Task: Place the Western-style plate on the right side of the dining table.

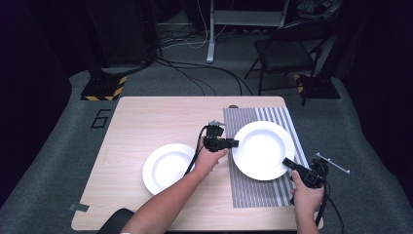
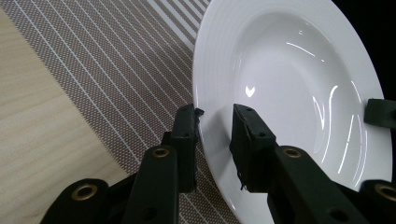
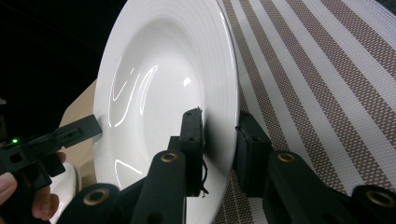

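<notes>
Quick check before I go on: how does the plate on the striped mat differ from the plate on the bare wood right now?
The plate on the mat is gripped at opposite rims by the left gripper and the right gripper; the plate on the wood is untouched. The mat plate sits over the striped placemat, the other on the bare table. The mat plate looks larger. Both are white, round, deep-welled and empty.

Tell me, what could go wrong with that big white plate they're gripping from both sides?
Each gripper pinches only the thin rim: the left gripper on one edge of the large plate, the right gripper on the opposite edge. The glossy rim might slip out. If the hands drift apart or tilt unevenly, it could drop onto the striped mat. The smaller plate sits close to the left forearm and could get bumped.
</notes>
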Tool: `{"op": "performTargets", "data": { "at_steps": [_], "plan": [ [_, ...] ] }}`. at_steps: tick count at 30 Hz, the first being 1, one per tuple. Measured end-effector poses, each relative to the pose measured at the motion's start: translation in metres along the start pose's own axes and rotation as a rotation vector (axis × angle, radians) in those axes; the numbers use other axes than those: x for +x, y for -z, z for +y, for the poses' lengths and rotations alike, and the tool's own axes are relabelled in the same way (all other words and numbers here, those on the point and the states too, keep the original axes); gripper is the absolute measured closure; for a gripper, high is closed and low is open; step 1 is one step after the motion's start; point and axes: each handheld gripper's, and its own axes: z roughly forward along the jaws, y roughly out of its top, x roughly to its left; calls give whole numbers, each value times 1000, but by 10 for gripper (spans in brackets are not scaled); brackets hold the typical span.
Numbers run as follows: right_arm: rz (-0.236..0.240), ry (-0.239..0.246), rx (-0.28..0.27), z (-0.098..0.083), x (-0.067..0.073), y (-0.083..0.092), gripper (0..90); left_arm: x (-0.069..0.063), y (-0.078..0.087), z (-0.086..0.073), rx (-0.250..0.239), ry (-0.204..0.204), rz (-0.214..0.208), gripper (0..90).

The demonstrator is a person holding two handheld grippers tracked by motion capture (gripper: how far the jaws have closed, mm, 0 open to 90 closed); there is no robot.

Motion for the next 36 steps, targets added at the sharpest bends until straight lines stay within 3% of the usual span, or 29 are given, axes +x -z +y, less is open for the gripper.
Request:
{"op": "performTargets", "data": {
  "at_steps": [14, 24, 36],
  "plan": [
    [-74, 28, 13, 6, -5, -17, 721, 0, -18, 1, 18, -5, 66, 706],
    [-103, 32, 22, 6, -9, -26, 703, 0, -25, 1, 17, 12, 84, 699],
    [-159, 53, 45, 6, -16, -36, 679, -3, -40, 0, 32, -20, 129, 689]
  ]
}}
